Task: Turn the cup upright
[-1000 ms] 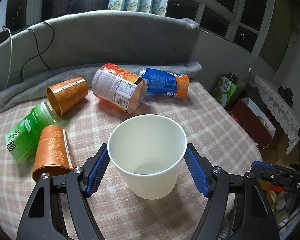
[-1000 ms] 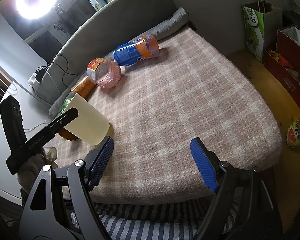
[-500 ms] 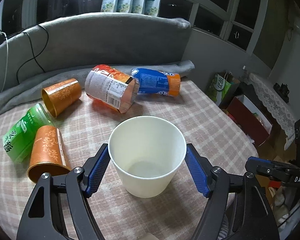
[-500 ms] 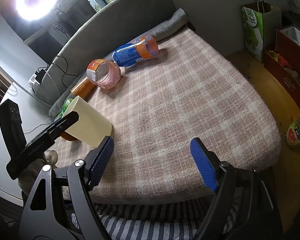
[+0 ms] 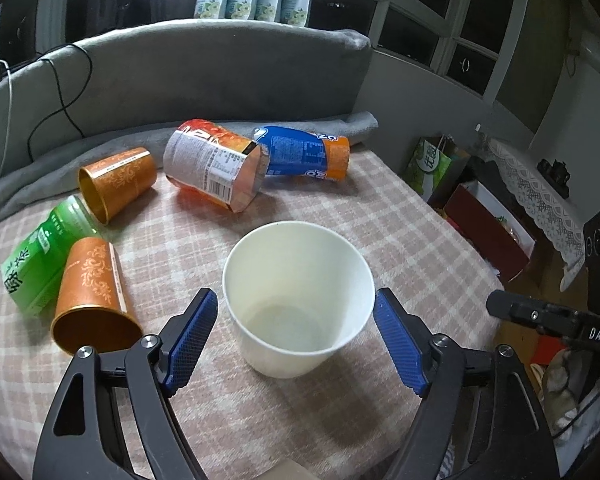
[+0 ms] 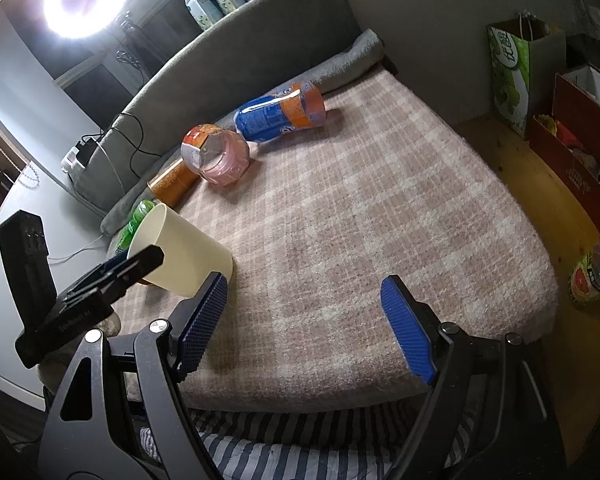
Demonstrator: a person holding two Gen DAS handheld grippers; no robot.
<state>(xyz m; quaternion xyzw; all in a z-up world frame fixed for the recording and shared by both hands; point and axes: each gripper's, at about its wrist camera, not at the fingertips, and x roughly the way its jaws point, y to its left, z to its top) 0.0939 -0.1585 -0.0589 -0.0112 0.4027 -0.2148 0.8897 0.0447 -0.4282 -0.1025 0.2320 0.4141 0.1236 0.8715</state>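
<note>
Two hand-held grippers work over a table covered in a pink-and-cream checked cloth (image 5: 400, 216). Between the spread blue pads of the left gripper (image 5: 296, 338) stands a plain white paper cup (image 5: 298, 300), mouth up and empty, its base on the cloth near the table's front edge. A narrow gap shows on each side, so the jaws are parted and not pressing it. The right gripper (image 6: 304, 326) hangs spread wide at the table's front edge, holding nothing.

The cup appears to be upright already, so the step in hand looks like letting go. Doing it well means widening the jaws evenly and drawing straight back, so neither pad brushes the light rim and tips it.

Along the table's back edge lie a blue-and-orange snack tube (image 5: 304, 152) and a crumpled orange-labelled can (image 5: 216, 168), its open end seeming hollow. Toward the left edge lie an orange patterned cup (image 5: 116, 182), mouth facing the viewer and empty; a green plastic bottle (image 5: 40, 260), contents unclear; and a second orange cup (image 5: 90, 296), just beside the left pad.
</note>
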